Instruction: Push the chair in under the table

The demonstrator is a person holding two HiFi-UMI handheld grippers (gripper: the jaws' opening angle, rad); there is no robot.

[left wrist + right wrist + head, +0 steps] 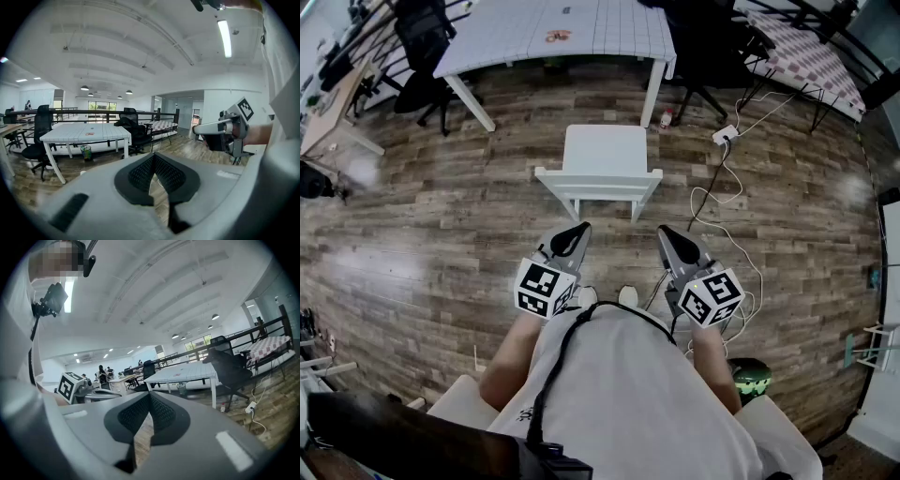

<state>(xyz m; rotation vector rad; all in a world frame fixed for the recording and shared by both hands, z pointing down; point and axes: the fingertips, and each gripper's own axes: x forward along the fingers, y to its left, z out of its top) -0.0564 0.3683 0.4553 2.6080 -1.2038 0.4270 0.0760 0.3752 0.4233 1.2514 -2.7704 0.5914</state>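
So the person is standing right behind the white chair (600, 173). It sits out on the wood floor (441, 216) at their 12 o'clock, well short of the white counter (553, 33) further up at 12. It's not tucked in at all yet, the whole seat is out in the open. The backrest faces the person and the seat points at the counter, so it looks lined up for a straight shove, no turning needed imo.

Left tongs (573, 235) are at about 11 and right tongs (670, 240) at about 1, both pinched together with nothing in them. Makes sense, since you don't grab to push and closed tips give a solid nose to press on the top rail. They're side by side, near the backrest but not touching it, spread roughly toward its two ends, probably so the chair goes straight.

Only thing I'd watch is the power strip (725, 134) and its white cable (712, 192) on the floor at 2 o'clock, near the chair's right legs.
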